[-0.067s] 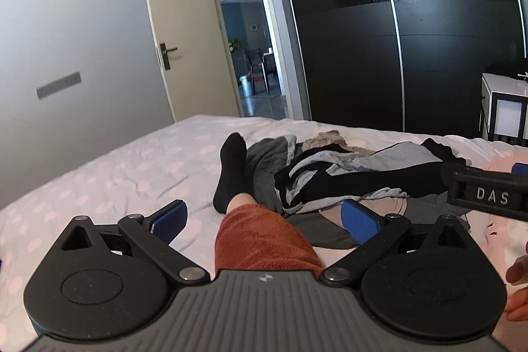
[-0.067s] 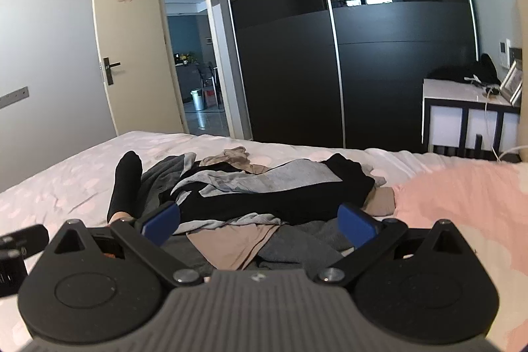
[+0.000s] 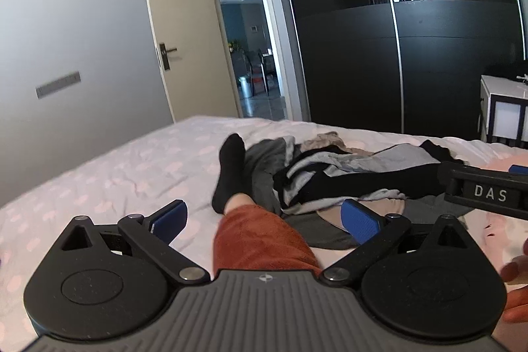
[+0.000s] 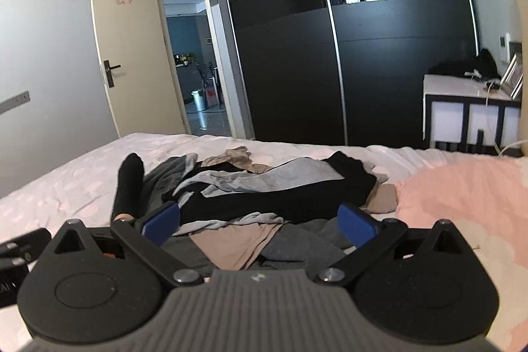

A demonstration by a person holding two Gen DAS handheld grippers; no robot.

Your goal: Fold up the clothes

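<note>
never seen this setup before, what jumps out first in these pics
A jumbled pile of clothes, black, grey and tan, sprawls across the middle of the bed. Left of the pile a leg in a black sock and rust-red trousers stretches out. Both the left gripper and right gripper are open, holding nothing.

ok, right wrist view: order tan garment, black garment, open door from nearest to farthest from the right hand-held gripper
From the right hand-held gripper:
1. tan garment, just ahead, between its fingers
2. black garment, mid-pile
3. open door, far left, past the bed
</note>
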